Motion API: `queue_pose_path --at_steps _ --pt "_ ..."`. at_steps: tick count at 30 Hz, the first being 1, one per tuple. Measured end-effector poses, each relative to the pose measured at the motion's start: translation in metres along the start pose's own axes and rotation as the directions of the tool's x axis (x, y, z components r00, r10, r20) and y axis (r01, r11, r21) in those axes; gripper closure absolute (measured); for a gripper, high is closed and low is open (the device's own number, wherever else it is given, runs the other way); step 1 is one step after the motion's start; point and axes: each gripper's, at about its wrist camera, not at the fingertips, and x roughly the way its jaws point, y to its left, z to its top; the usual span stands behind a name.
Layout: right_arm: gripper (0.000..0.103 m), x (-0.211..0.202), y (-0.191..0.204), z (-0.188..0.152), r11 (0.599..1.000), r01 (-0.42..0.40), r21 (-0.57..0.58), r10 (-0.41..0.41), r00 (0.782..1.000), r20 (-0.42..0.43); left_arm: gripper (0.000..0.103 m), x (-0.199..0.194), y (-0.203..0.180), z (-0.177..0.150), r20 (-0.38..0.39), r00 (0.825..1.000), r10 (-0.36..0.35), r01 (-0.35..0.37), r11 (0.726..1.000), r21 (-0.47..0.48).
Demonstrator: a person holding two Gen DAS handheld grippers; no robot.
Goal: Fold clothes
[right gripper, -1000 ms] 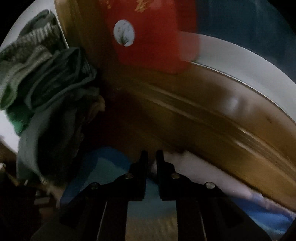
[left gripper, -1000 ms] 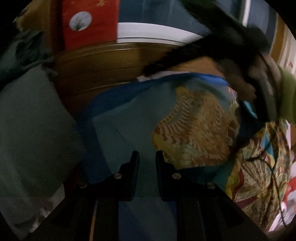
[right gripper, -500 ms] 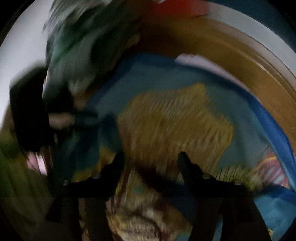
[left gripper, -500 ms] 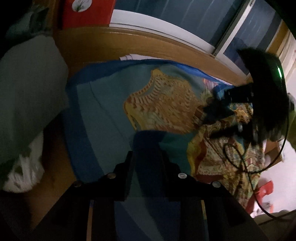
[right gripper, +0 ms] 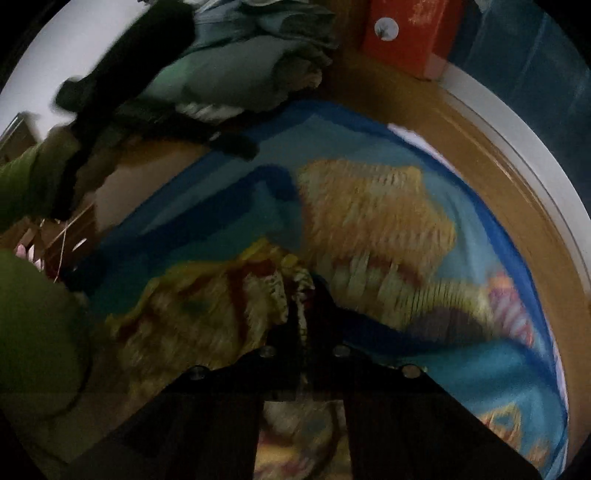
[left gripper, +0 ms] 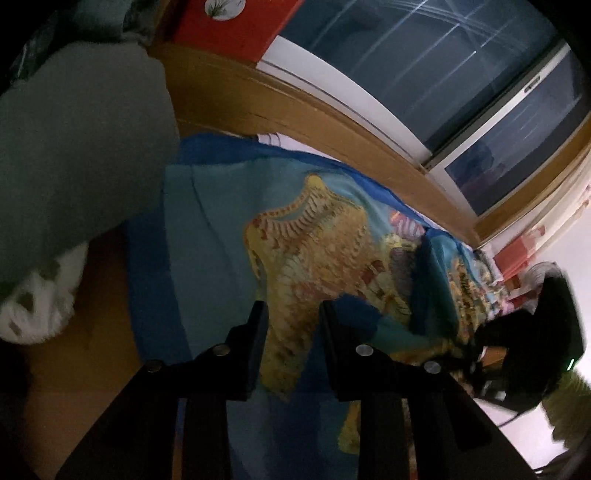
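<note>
Blurring smears most of the right wrist view, so the print on the blue patterned cloth point(right gripper: 373, 221) reads only as yellow and red streaks there. Right gripper point(right gripper: 308, 295): fingers pinched together, a ridge of that cloth's yellow-red part bunched up between the tips, so it's clamped on the fabric. The pad contact itself is dark and hard to make out.

Left gripper point(left gripper: 291, 317): jaws parted, cloth visible through the gap below them. Can't confirm either pad touches fabric; it looks like it hangs just over the cloth's near part, nothing pinched.

The cloth point(left gripper: 229, 236) lies spread on a wooden surface point(left gripper: 107, 332), blue border toward the wooden rail point(left gripper: 258, 99) along the window point(left gripper: 424, 59). Its far right end is crumpled and runs behind the right gripper's dark body point(left gripper: 535, 343), so that edge is hidden. Near edge is cut off by the gripper bodies in both views.

Around:
- grey-green garment pile point(left gripper: 74, 147) on the cloth's left side, overlapping its corner, with something white point(left gripper: 40, 302) under it, not identifiable
- red box point(left gripper: 236, 26) on the sill, top cut off
- white sheet corner point(left gripper: 273, 138) poking out past the cloth's far border
- green sleeve point(right gripper: 33, 325) at left of the right wrist view, hand not visible
- the left gripper's dark body crosses the upper left of that view in front of the pile point(right gripper: 229, 62)
</note>
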Motion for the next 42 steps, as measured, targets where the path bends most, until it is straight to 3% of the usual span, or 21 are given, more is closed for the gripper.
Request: queue_pose_path --at_steps 4,8,12,17,19,21,25,28,29,33,37,38,39,40,41,42 --pt "0.102 0.004 0.021 -0.046 0.999 0.037 0.024 -0.035 0.997 -0.072 0.076 0.006 -0.017 -0.008 -0.037 0.998 -0.051 0.052 0.998 0.026" --pt "0.1 0.005 0.027 -0.075 0.991 0.069 0.113 -0.059 0.995 -0.086 0.076 0.022 -0.044 -0.024 -0.134 0.985 -0.112 0.124 0.988 0.088" --pt "0.082 -0.009 0.019 -0.086 0.973 0.079 0.217 -0.067 0.996 -0.063 0.073 0.043 -0.07 -0.038 -0.228 0.965 -0.133 0.168 0.975 0.143" --pt "0.07 -0.03 0.005 -0.085 0.951 0.049 0.305 -0.043 0.999 -0.026 0.07 0.054 -0.088 -0.041 -0.239 0.969 -0.063 0.119 0.966 0.23" --pt "0.05 -0.045 -0.015 -0.087 0.917 -0.013 0.398 -0.005 0.999 0.044 0.068 0.054 -0.091 -0.039 -0.237 0.971 -0.046 0.104 0.966 0.238" --pt "0.039 -0.052 -0.04 -0.092 0.859 -0.09 0.505 0.032 0.992 0.122 0.063 0.054 -0.093 -0.039 -0.232 0.972 -0.022 0.078 0.969 0.235" --pt "0.039 -0.058 -0.094 -0.111 0.703 -0.219 0.676 0.09 0.971 0.221 0.062 0.055 -0.099 -0.036 -0.178 0.982 0.062 -0.019 0.972 0.232" --pt "0.039 -0.045 -0.128 -0.116 0.641 -0.172 0.748 0.063 0.983 0.172 0.058 0.066 -0.1 -0.036 -0.181 0.981 0.074 -0.038 0.98 0.193" --pt "0.039 -0.038 -0.133 -0.115 0.636 -0.161 0.755 0.069 0.986 0.153 0.057 0.073 -0.101 -0.037 -0.193 0.979 0.069 -0.034 0.983 0.179" --pt "0.039 -0.008 -0.144 -0.104 0.637 -0.122 0.761 0.095 0.992 0.079 0.054 0.083 -0.111 -0.043 -0.182 0.977 0.116 -0.082 0.979 0.184" --pt "0.039 0.017 -0.138 -0.091 0.68 -0.005 0.734 0.058 0.997 -0.047 0.054 0.083 -0.127 -0.049 -0.164 0.967 0.194 -0.152 0.959 0.238" --pt "0.039 0.019 -0.134 -0.089 0.695 0.019 0.719 0.042 0.997 -0.067 0.06 0.083 -0.13 -0.052 -0.16 0.967 0.197 -0.155 0.958 0.242" --pt "0.04 0.02 -0.13 -0.087 0.714 0.036 0.699 0.021 0.997 -0.073 0.086 0.081 -0.132 -0.054 -0.161 0.97 0.183 -0.143 0.963 0.23" --pt "0.048 0.02 -0.125 -0.084 0.733 0.053 0.678 -0.001 0.997 -0.077 0.095 0.079 -0.134 -0.057 -0.159 0.972 0.173 -0.137 0.968 0.212" --pt "0.058 0.018 -0.122 -0.083 0.753 0.071 0.655 -0.03 0.997 -0.074 0.098 0.071 -0.137 -0.059 -0.136 0.976 0.167 -0.138 0.97 0.2" --pt "0.085 0.017 -0.119 -0.082 0.771 0.09 0.631 -0.059 0.996 -0.07 0.098 0.064 -0.139 -0.062 -0.114 0.98 0.162 -0.139 0.972 0.189"
